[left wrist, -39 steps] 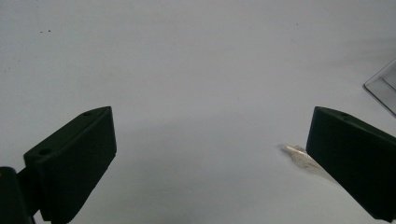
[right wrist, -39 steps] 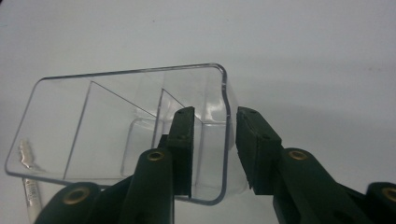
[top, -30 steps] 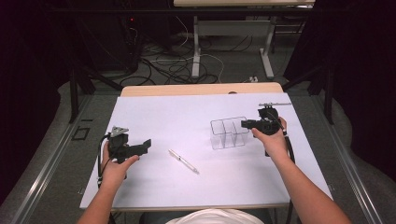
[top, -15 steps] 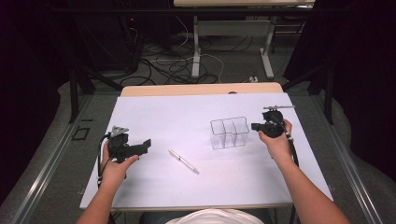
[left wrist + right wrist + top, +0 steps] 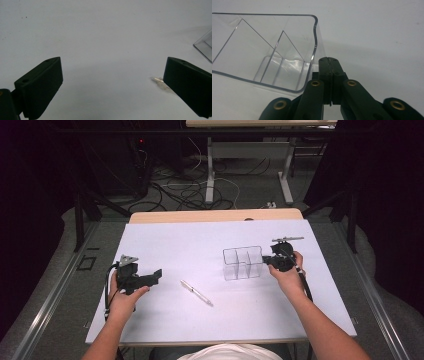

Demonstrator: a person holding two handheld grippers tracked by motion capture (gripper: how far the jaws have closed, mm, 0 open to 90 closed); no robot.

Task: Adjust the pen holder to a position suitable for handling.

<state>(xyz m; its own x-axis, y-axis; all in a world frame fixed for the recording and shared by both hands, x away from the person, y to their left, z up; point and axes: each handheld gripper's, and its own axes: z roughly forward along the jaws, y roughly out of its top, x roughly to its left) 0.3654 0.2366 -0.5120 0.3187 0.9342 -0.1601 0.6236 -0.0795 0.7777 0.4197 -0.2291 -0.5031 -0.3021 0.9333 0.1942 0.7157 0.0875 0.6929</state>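
Note:
A clear plastic organizer (image 5: 242,262) with three compartments stands empty right of the table's middle. My right gripper (image 5: 265,261) sits at the organizer's right end. In the right gripper view, the right gripper (image 5: 328,60) has its jaws pressed together just outside the organizer's (image 5: 262,50) end wall, with nothing between them. A silver pen (image 5: 196,292) lies on the white table cover in front of the middle. My left gripper (image 5: 157,275) rests at the left, pointing toward the pen. In its own view the left gripper (image 5: 112,85) is wide open and the pen's tip (image 5: 160,82) peeks out beside one jaw.
A white sheet (image 5: 200,240) covers the tabletop, with a wooden strip (image 5: 215,215) bare along the far edge. Beyond the table are cables and table legs on a dark floor. Black frame bars run along both sides.
The right gripper has sunk a little at the organizer's right end and its jaws have come together. The left hand, the pen and the organizer have stayed put.

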